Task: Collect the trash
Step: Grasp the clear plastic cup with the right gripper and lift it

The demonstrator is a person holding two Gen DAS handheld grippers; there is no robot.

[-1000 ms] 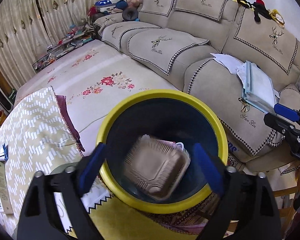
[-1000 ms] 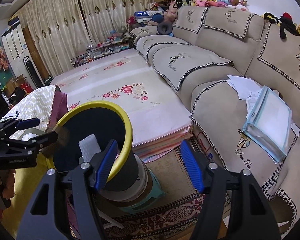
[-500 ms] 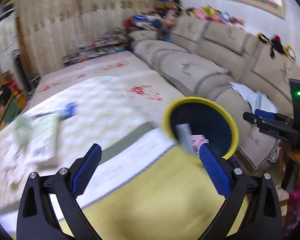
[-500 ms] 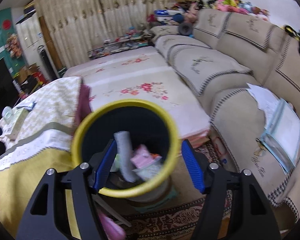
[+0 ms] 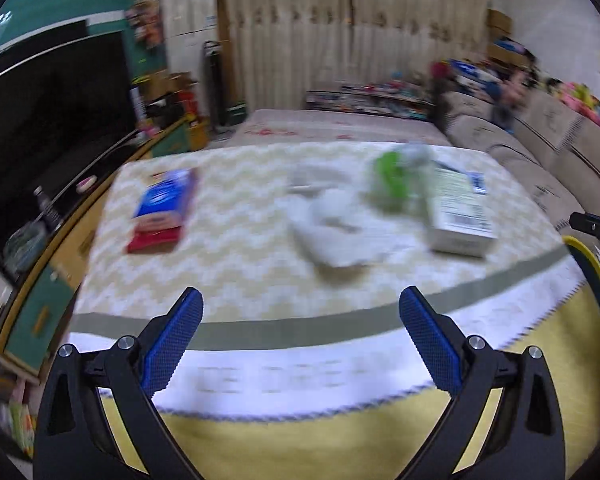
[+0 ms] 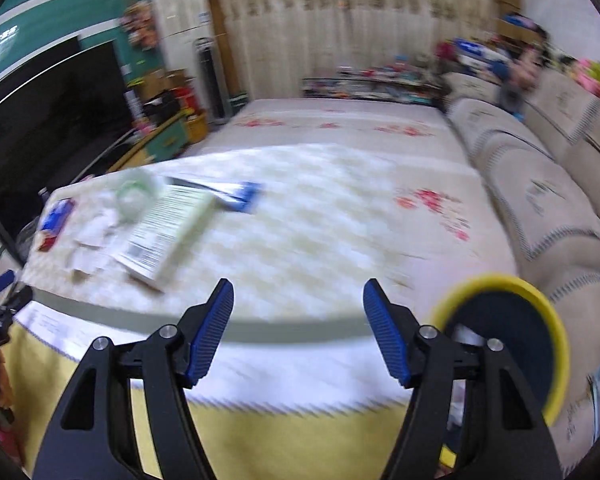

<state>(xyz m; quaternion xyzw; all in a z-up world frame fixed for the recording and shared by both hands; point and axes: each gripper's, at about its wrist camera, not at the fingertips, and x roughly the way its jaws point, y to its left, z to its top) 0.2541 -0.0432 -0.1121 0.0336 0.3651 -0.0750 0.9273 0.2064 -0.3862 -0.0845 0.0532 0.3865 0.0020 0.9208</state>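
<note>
Left tongs (image 5: 300, 308): jaws spread wide, having just been opening, with nothing between the blue pads (image 5: 178, 334). They hang above the near edge of the surface (image 5: 240, 276), which carries a chevron-patterned cloth with a grey band and a yellow skirt below it.

Right tongs (image 6: 298, 308): jaws parted to a moderate gap, nothing between them. They also hang above the near edge of the surface, to the right of the left tongs, whose tip shows at the left border of the right wrist view.

Trash on the surface, all blurred:
- blue and red packet (image 5: 162, 210), far left, lying flat;
- crumpled white tissue (image 5: 332, 224), near the middle;
- green and clear plastic item (image 5: 396, 176), behind the tissue and just beside the box; its exact kind cannot be told;
- white carton box (image 5: 458, 210), lying flat on the right, barcode facing up;
- small blue wrapper (image 6: 244, 194), just beyond the far end of the box.

The yellow-rimmed bin (image 6: 508, 344) stands off the right end of the surface, beside the sofa (image 6: 540, 200). Some white trash shows inside it.
</note>
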